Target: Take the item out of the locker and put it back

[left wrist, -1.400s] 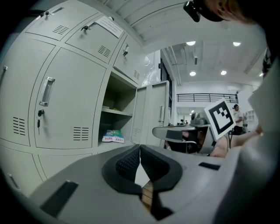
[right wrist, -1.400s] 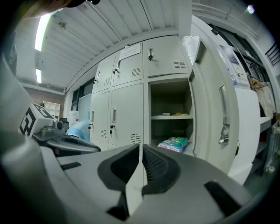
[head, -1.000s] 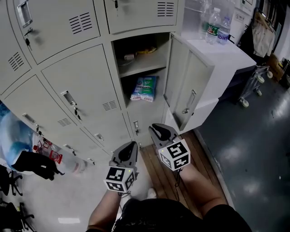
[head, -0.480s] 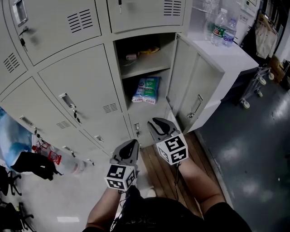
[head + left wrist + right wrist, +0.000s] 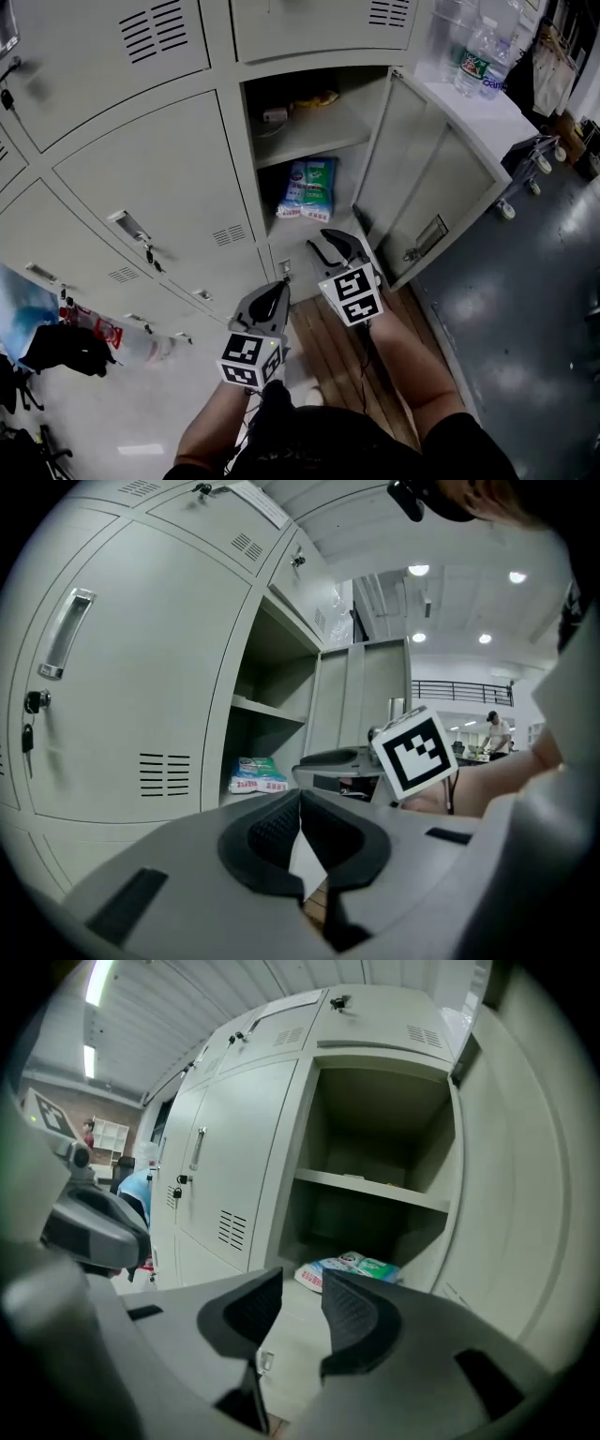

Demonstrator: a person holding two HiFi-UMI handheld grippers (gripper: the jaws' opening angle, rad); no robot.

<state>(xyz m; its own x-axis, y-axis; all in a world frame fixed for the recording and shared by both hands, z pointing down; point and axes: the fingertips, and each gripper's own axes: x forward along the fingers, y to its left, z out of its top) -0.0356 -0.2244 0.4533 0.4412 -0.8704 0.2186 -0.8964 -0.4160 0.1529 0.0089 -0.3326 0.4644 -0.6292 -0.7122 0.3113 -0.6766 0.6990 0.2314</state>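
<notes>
A: Left gripper (image 5: 277, 290) jaws together; right gripper (image 5: 329, 244) jaws apart, just opening further, nothing between.
B: Packet (image 5: 307, 187) lies in the open locker's (image 5: 309, 133) lower compartment, long axis near-to-far, red-printed end nearest.

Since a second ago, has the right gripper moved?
Yes. The right gripper has moved toward the pack in the open locker, upward in the head view. Its jaws have just been opening, nothing between them.
</notes>
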